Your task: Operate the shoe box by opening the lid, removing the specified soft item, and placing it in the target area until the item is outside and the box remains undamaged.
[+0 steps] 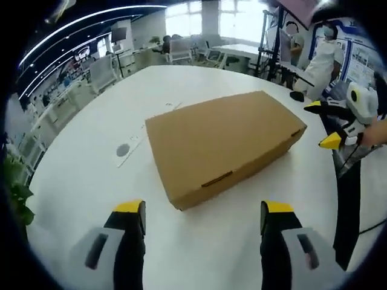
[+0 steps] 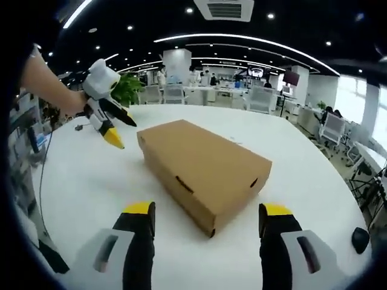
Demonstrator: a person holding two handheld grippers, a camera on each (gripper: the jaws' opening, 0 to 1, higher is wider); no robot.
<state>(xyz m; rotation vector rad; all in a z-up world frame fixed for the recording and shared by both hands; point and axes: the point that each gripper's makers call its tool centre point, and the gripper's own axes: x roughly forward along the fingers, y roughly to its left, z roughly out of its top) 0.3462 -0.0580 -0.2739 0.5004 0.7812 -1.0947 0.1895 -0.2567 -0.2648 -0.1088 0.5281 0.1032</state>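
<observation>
A round white table [image 1: 91, 181] carries a closed cardboard shoe box [image 1: 224, 145], a flat white strip [image 1: 129, 148], and a black mouse [image 2: 360, 239] near its edge.

White round table [image 1: 78, 169], a small round grey disc [image 1: 123, 149] and a thin white strip [image 1: 130, 151] lying on it, a black computer mouse [image 2: 360, 240] near the table edge, potted green plant [image 2: 128, 87], office chairs [image 2: 163, 93], ceiling air vent [image 2: 224, 9], bright windows [image 1: 242, 18]
</observation>
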